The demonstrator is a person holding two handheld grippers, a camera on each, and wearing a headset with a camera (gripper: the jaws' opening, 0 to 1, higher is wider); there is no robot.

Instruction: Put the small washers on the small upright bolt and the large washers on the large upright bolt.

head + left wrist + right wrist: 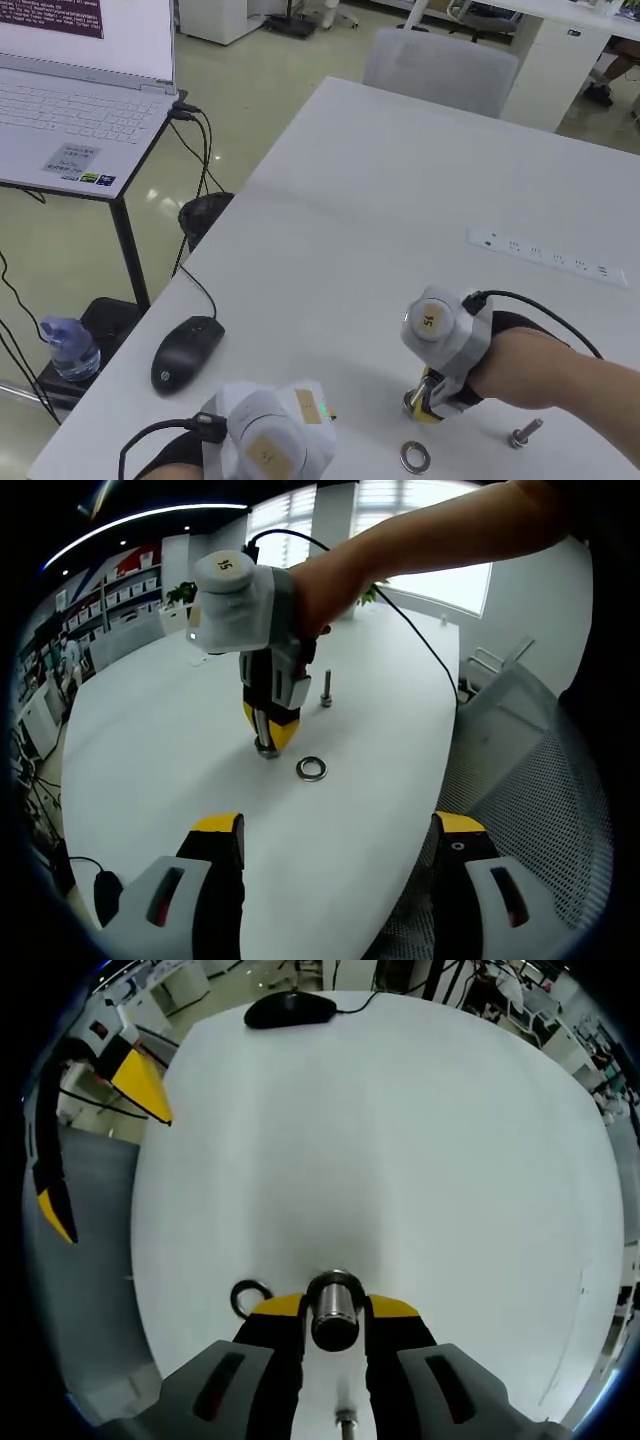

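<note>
Your right gripper (425, 403) pinches the large bolt (333, 1312) on the table (400, 200), with a washer (415, 457) just beside it. Your left gripper (338, 828) hangs spread and empty. Release crookedly and the bolt could topple.

Your right gripper (335, 1306) rises from 6 o'clock, its yellow-tipped jaws closed against the large bolt (335, 1322), which you see end-on over the white table (400, 1140). A washer (246, 1296) lies flat at the bolt's 9 o'clock, partly hidden behind the jaw tip. A black mouse (290, 1007) sits at 12 o'clock. Your left gripper (118, 1175) shows at 10 o'clock, jaws spread apart.
</note>
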